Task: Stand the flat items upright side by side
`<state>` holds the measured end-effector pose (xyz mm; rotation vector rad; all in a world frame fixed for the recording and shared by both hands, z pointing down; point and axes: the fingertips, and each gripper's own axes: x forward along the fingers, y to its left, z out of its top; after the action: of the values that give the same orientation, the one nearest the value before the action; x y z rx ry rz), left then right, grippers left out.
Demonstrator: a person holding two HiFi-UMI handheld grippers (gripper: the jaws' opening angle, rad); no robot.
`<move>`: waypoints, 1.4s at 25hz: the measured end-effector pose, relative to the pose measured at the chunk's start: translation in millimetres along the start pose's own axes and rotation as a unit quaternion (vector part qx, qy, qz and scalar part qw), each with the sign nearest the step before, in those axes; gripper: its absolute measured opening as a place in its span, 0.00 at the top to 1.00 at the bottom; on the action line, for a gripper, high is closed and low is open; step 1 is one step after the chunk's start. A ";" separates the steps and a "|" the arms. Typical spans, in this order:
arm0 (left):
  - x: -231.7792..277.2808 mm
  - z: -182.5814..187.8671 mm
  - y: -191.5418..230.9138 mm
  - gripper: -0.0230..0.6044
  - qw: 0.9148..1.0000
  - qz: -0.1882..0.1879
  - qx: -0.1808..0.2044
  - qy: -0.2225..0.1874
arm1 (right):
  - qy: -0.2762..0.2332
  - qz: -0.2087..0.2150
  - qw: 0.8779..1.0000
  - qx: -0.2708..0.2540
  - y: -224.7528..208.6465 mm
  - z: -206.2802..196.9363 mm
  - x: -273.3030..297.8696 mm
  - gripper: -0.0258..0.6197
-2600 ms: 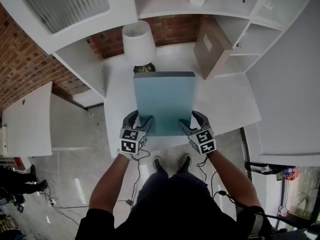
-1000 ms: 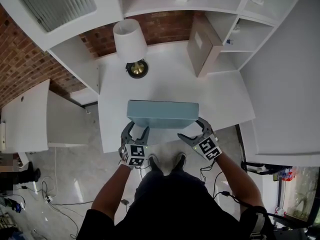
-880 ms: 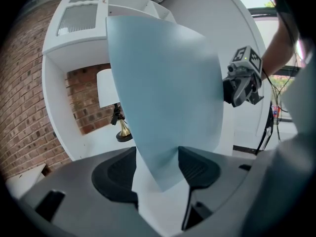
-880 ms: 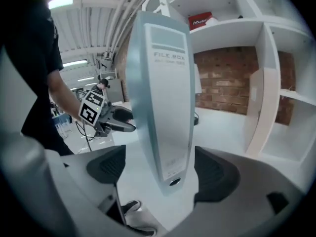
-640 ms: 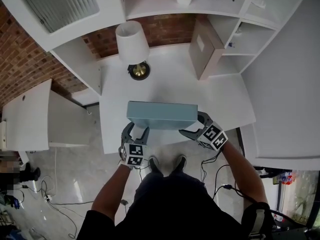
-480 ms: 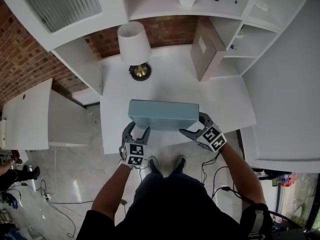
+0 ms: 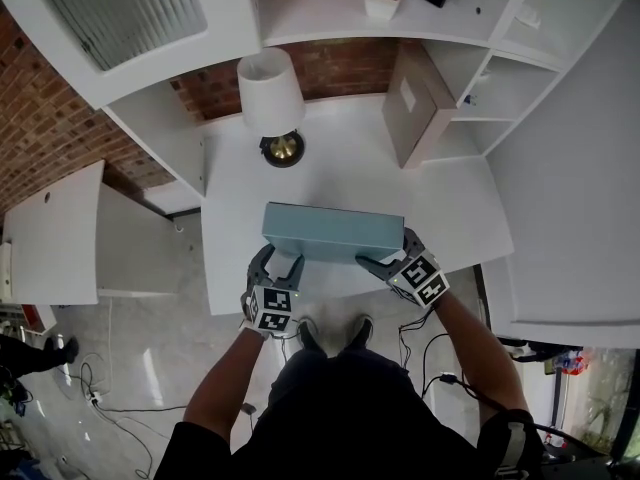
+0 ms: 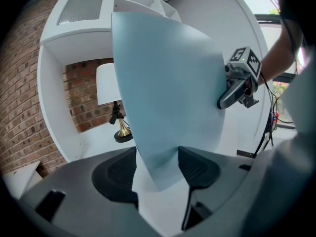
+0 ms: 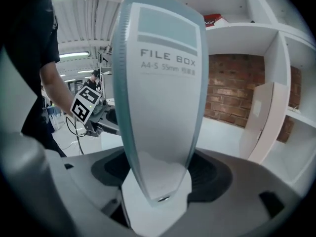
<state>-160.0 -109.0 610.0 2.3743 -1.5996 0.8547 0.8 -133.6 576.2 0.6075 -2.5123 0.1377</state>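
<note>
Though upright, smooth rectangular teal file box (image 7: 333, 233)

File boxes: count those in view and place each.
2. The teal file box stands on edge at the desk's front; the beige file box leans against the shelving, back right. More may be hidden.

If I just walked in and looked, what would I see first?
Probably the big blue-green file box, standing up on its edge near the front of the white desk. Behind it, at the back left of the desk, is a lamp with a white shade. A pale flat box stands upright at the back right.
</note>
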 end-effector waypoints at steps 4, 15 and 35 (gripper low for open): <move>3.2 -3.4 6.7 0.55 1.000 -0.007 -0.009 0.005 | -0.008 -0.061 0.998 0.028 -14.2 -2.2 -3.8 0.43; -3.8 4.3 30.1 0.55 0.999 -0.025 -0.016 -0.013 | 0.006 -0.290 0.942 0.166 -112.7 -24.3 -21.9 0.43; -24.6 -6.4 65.8 0.55 0.997 -0.026 -0.065 -0.022 | 0.025 -0.475 0.831 0.289 -221.1 -36.2 -32.3 0.43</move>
<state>-227.5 -114.1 590.2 2.3482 -1.5507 0.6704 142.0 -310.4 583.5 1.9709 -1.7999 0.5253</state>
